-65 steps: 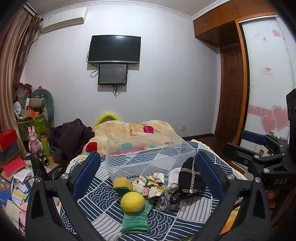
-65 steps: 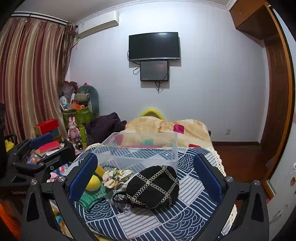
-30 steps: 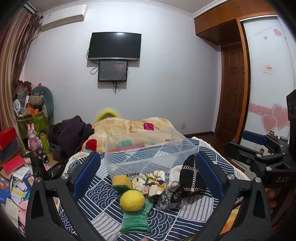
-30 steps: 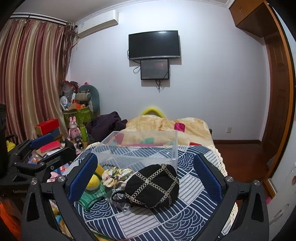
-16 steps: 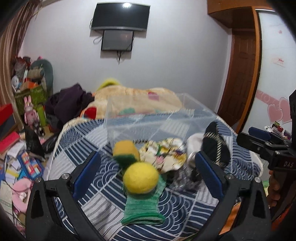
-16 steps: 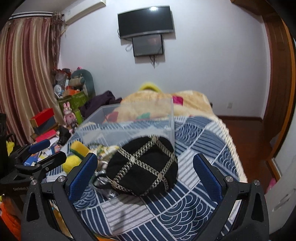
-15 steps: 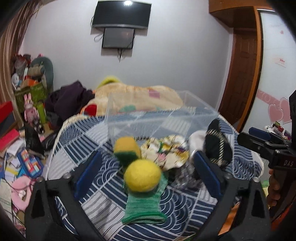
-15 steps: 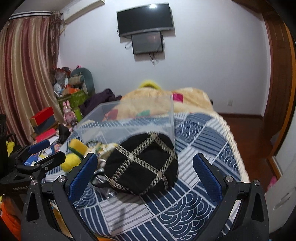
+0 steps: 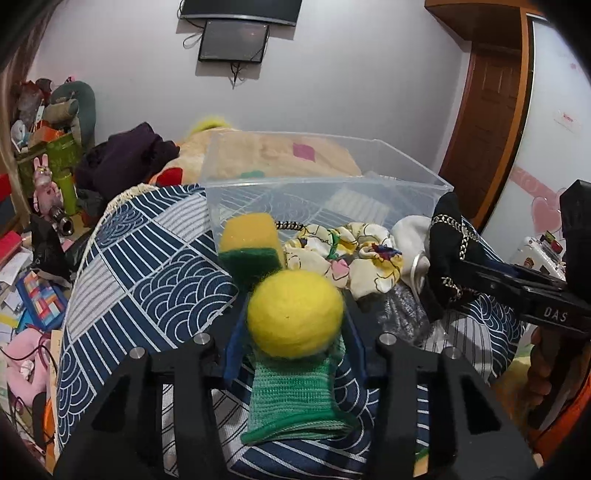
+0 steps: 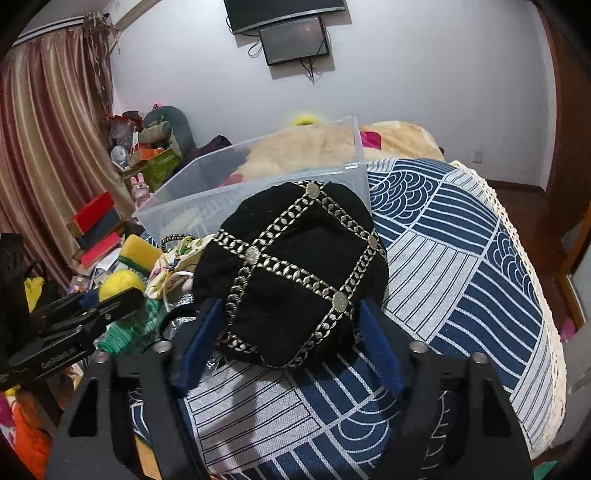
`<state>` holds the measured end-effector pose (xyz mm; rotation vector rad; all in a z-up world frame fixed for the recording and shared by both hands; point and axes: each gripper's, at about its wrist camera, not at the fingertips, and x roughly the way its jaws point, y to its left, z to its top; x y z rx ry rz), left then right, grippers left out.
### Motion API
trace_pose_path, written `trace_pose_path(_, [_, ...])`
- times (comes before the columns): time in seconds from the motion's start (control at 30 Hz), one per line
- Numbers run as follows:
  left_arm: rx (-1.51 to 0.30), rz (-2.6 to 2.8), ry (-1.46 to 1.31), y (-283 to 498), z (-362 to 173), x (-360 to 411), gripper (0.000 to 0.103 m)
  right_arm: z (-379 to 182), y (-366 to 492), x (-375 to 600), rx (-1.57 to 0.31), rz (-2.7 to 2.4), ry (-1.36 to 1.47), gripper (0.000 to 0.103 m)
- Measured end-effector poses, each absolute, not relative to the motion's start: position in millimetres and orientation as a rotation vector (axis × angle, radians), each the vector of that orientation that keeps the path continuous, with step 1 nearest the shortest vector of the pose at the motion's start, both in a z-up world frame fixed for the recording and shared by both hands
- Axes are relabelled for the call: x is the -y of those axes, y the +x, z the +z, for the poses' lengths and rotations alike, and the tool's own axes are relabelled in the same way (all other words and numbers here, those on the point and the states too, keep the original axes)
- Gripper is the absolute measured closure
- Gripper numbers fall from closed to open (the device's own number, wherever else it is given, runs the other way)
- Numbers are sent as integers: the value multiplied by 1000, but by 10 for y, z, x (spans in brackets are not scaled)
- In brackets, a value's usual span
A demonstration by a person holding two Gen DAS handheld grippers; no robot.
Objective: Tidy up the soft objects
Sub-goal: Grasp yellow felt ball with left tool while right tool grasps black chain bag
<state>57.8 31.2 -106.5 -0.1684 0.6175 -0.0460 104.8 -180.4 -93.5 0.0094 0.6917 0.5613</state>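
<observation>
Home bedroom: bed w/ blanket point(image 9: 280, 158), wall TV point(image 10: 284, 9), curtains point(image 10: 48, 129), wardrobe point(image 9: 476, 110).

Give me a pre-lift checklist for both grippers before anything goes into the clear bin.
1. Left gripper pads flank the yellow ball: ok.
2. Right gripper pads flank the black hat: ok.
3. Firm clamp on either item: cannot tell.
4. Clear bin open on top, with room: ok.
5. Ball free of the green knit cloth beneath: cannot tell.
6. Hat clear of the floral scrunchie: cannot tell.
</observation>
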Motion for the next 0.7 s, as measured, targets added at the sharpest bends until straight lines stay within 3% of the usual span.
trace_pose_path(0.13, [-593,-46,-158,525,-1003,-297,57,-892,1007,1834,-667,567,-15,64])
trace_pose_path(0.3, [-564,-53,-174,455,-881,-310,57,-814,967,1902,-646,549,-30,74])
trace_pose_path(0.7, [-434,-47,-135,318,-397,-312,57,-339,806,2046,-475,532,-21,80])
